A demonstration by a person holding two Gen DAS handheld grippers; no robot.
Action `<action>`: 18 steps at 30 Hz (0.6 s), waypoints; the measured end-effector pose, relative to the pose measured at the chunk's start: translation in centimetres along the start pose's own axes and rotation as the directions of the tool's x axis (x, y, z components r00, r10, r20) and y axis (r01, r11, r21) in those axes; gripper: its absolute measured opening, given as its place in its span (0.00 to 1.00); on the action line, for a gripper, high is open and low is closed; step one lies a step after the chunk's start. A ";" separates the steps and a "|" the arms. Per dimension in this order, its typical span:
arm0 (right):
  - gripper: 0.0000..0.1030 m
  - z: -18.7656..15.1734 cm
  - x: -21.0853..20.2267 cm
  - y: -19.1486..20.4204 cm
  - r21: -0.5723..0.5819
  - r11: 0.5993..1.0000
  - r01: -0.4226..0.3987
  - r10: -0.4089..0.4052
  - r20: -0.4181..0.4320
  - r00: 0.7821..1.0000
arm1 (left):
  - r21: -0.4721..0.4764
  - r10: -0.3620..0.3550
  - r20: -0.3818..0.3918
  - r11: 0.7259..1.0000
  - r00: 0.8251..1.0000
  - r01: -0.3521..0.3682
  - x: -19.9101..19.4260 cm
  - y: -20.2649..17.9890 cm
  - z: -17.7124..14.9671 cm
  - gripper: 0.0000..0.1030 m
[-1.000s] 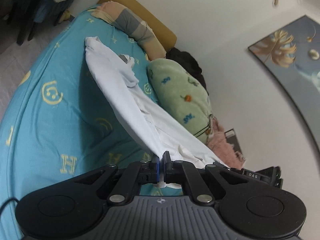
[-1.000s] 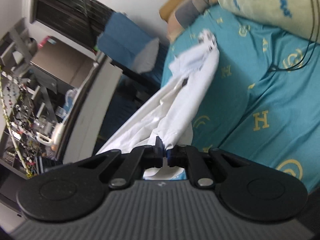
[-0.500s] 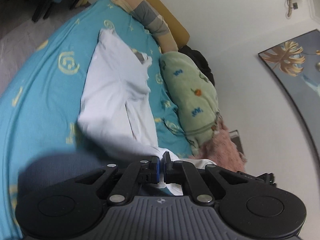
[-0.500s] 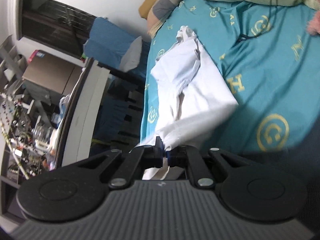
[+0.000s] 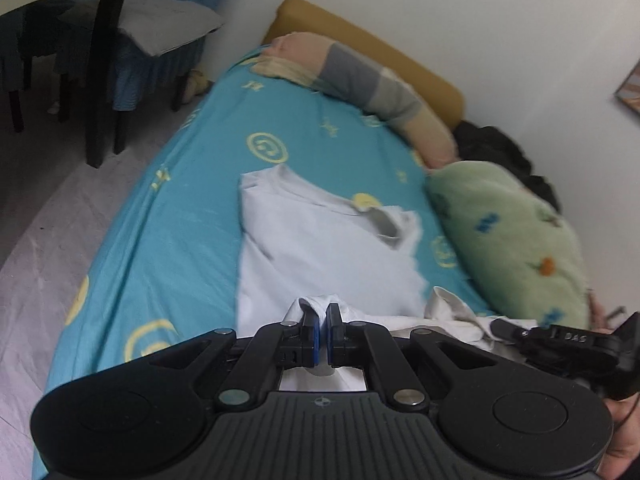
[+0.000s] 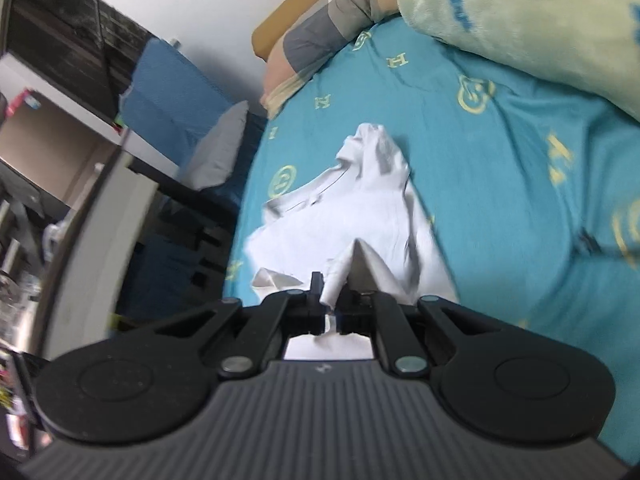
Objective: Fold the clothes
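The left tool (image 5: 322, 330) is closed tight on a small bunch of the white cotton shirt (image 5: 320, 256). The right tool (image 6: 330, 295) is closed on another bunch of the same white shirt (image 6: 360, 216), and the cloth pokes up between its two black fingers (image 6: 316, 284).

From the tools the shirt stretches away over the bed. Its long side runs from the tools toward the head of the bed. The far end has a grey patch near the neck hole. Most of the shirt lies flat on the bed, and the near edge is lifted a little where the tools pinch it. It looks blurry in both views.

The shirt lies on a bright blue bed sheet with yellow letters and round signs (image 5: 168, 216). On the right of the shirt, in the left view, is a soft green blanket with small blue and orange pictures (image 5: 516, 240). At the head of the bed is a long striped pillow in pink, grey and cream (image 5: 360, 80), next to a mustard yellow headboard (image 5: 360, 36). The wall (image 5: 440, 12) is white.

Beside the bed stands a dark chair with a grey cushion (image 5: 160, 24). The floor (image 5: 32, 216) is pale grey
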State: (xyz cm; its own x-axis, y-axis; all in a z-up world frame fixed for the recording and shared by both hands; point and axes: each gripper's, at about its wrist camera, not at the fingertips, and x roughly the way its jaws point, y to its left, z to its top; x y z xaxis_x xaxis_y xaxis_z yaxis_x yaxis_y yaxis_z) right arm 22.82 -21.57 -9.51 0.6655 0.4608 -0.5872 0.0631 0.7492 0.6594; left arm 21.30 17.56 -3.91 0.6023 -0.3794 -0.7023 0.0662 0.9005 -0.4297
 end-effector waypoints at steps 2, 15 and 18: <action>0.08 0.5 3.0 -0.8 -0.029 0.999 0.023 -0.024 -0.015 1.000 | 0.001 0.042 -0.005 0.999 0.999 -0.042 2.6 0.9 0.1 0.04; 0.68 -1.4 4.6 0.6 -0.232 0.955 0.186 -0.190 0.005 0.982 | 0.150 0.136 -0.001 0.980 0.991 -0.134 4.2 -2.0 -3.5 0.63; 0.74 -2.2 1.6 2.9 -0.286 0.941 0.181 -0.176 0.043 0.984 | 0.170 0.095 0.016 0.981 0.995 -0.096 1.1 -4.6 -4.4 0.77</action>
State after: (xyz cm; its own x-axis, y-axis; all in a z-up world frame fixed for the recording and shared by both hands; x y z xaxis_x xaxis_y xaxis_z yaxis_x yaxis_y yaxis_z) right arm 22.43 -17.56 -9.60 0.6750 0.3012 -0.6735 -0.0331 0.9243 0.3802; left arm 18.15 12.01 -5.22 0.6186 -0.2887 -0.7307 0.1419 0.9558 -0.2575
